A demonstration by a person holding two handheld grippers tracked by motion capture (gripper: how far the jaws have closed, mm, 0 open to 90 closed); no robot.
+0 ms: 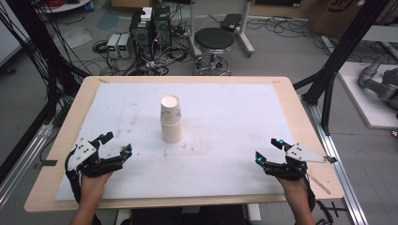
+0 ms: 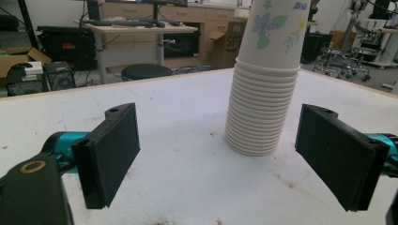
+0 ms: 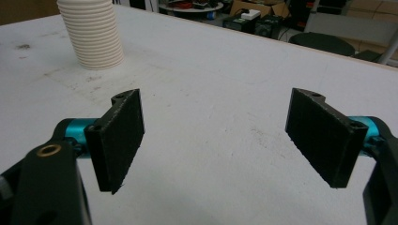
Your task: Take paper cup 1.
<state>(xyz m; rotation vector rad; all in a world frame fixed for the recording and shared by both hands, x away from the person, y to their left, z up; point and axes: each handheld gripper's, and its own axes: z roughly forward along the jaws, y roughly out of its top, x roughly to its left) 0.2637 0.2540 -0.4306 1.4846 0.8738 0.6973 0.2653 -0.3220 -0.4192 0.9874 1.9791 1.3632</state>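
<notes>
Stack of paper cups stands upside down near the middle of the table, on the white mat, well apart from both hands. Left hand-held gripper sits at the near-left edge of the mat, jaws spread wide, nothing between them. Right hand-held gripper is at near-right, likewise released and empty.

Risks as I read it:
- The stack is tall and narrow, and only its bottom rim rests on the mat. A sideways nudge from one jaw before the other arrives likely tips the lot.
- The cups are nested tight, as the left gripper view shows at the ribbed rims. Pinching the top cup and lifting may drag several along, or the whole stack.
- Thin paper walls: too hard a squeeze crushes the cup and locks it onto the one inside.
- Gripping low on the rims grabs many cups at once.
- Two grippers converging on one stack could clash.
</notes>
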